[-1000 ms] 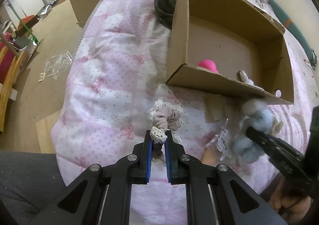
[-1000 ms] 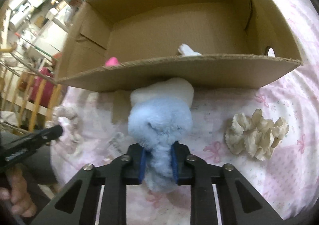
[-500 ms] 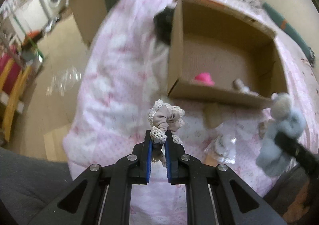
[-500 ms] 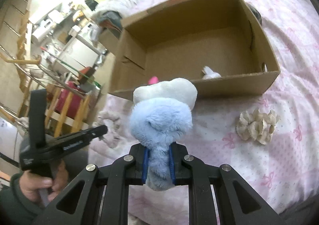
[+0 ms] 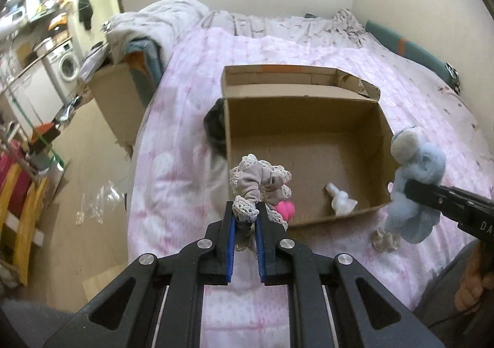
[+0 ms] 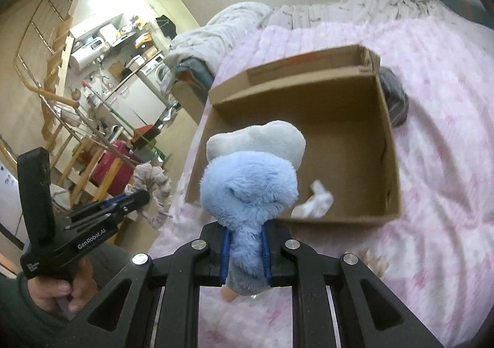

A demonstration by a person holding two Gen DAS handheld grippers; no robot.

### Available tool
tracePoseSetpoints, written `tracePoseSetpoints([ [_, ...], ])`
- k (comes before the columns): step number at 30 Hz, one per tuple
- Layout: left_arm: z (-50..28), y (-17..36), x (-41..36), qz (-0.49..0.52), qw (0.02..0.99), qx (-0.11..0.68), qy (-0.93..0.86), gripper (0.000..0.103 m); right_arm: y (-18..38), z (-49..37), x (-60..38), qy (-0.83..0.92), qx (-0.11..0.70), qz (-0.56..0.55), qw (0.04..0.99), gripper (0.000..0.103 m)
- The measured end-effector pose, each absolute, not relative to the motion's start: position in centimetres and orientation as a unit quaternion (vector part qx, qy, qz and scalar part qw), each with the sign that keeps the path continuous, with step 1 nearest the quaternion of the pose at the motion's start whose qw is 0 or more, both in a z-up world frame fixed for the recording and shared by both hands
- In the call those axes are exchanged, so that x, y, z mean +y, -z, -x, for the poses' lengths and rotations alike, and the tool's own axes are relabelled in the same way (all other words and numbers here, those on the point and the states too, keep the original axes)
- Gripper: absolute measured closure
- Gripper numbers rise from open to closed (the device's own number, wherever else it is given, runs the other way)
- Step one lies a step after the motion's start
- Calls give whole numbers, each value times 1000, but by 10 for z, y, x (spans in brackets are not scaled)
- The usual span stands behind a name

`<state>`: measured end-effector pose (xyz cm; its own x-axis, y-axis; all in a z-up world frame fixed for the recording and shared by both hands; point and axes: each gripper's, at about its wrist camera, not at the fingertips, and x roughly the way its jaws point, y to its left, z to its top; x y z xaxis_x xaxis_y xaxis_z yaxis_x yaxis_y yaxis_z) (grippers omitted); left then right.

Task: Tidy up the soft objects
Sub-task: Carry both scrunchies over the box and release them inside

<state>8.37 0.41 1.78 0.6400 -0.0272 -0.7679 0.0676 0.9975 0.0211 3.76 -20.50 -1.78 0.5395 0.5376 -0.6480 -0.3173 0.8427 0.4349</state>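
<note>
My left gripper (image 5: 244,215) is shut on a beige lace-edged scrunchie (image 5: 258,182) and holds it in the air above the near left corner of the open cardboard box (image 5: 304,107). My right gripper (image 6: 244,240) is shut on a fluffy blue and white plush toy (image 6: 248,187), held in the air at the box's near edge (image 6: 339,220). In the left wrist view the plush (image 5: 415,184) hangs by the box's right wall. A pink soft object (image 5: 285,209) and a small white soft object (image 5: 339,201) lie inside the box. The left gripper (image 6: 140,198) with the scrunchie (image 6: 154,193) shows at the left of the right wrist view.
The box sits on a bed with a pink patterned quilt (image 5: 185,138). A cream scrunchie (image 5: 384,238) lies on the quilt before the box. A dark bundle (image 5: 214,125) lies against the box's left wall. A second cardboard box (image 5: 117,101) stands on the floor beside the bed.
Both grippers have risen well above the bed with their loads and now look down into the box. The scrunchie and the plush have both left the quilt.
</note>
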Motion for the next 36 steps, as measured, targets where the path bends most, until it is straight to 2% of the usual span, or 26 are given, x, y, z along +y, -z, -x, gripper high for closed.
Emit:
tracePoseSetpoints([
  [7, -130, -11, -11, -27, 905, 423, 34, 92, 15, -67, -216, -217, 394, -126, 884, 84],
  [13, -160, 8, -30, -32, 901, 430, 40, 92, 37, -81, -223, -184, 402, -151, 884, 84],
  [21, -168, 45, -32, -28, 886, 461, 38, 92, 59, -93, -221, -162, 435, -134, 876, 84],
  [36, -166, 53, -36, -39, 882, 467, 56, 92, 67, -98, -208, -148, 450, -101, 875, 84],
])
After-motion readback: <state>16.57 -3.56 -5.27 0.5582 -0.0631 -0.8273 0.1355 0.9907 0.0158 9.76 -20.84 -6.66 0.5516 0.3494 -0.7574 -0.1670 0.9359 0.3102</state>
